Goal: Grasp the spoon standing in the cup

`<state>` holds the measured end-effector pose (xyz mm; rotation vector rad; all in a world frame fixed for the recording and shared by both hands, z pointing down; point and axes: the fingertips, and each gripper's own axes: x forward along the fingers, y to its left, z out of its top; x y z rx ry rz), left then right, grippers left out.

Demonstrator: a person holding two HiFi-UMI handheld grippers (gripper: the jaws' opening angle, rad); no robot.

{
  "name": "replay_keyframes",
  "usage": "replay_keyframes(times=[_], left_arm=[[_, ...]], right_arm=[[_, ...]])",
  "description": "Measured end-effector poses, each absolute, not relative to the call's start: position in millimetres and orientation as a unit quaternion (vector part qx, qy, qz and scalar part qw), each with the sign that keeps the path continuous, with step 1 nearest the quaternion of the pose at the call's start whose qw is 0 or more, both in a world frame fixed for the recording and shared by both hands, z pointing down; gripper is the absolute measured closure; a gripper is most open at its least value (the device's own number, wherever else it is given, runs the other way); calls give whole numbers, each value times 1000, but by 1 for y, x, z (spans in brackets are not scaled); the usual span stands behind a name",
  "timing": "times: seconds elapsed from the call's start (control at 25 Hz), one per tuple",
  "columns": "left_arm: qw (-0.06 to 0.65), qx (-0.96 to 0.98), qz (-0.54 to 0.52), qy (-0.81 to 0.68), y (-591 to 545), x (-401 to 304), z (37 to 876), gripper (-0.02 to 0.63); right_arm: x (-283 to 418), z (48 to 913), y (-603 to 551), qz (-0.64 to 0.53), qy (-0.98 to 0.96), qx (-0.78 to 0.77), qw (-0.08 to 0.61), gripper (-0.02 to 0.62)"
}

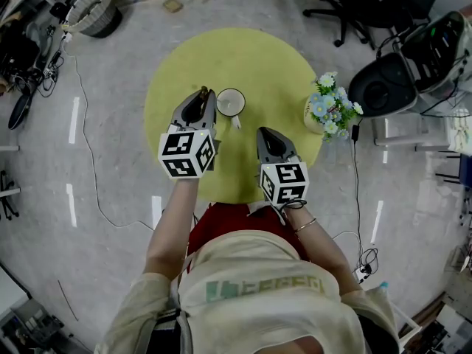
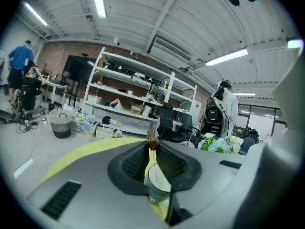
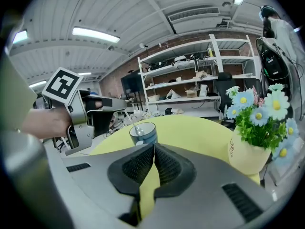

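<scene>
Here, left hand-held gripper (image 2: 152, 147) tight on spoon (image 2: 152, 138); right hand-held gripper (image 3: 153, 147) together, empty.

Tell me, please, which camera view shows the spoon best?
The left gripper view: the spoon stands between the left gripper's jaws, brown handle and thin shaft down into the cup. The right gripper view shows it small, in the cup; the head view only its handle tip.

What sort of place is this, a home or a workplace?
Probably a lab or workshop: open metal shelving along a brick wall, office chairs, and cables trailing over a bare grey floor.
</scene>
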<state>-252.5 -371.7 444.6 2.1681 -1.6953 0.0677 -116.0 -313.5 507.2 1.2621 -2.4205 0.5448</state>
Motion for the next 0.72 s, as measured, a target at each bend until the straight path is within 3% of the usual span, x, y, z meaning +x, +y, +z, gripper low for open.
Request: replay_keyframes(times=[0.72], left_arm=[[168, 757, -18, -632, -328, -260, 395, 549]], right_arm=[[-102, 483, -288, 170, -865, 443, 161, 558]])
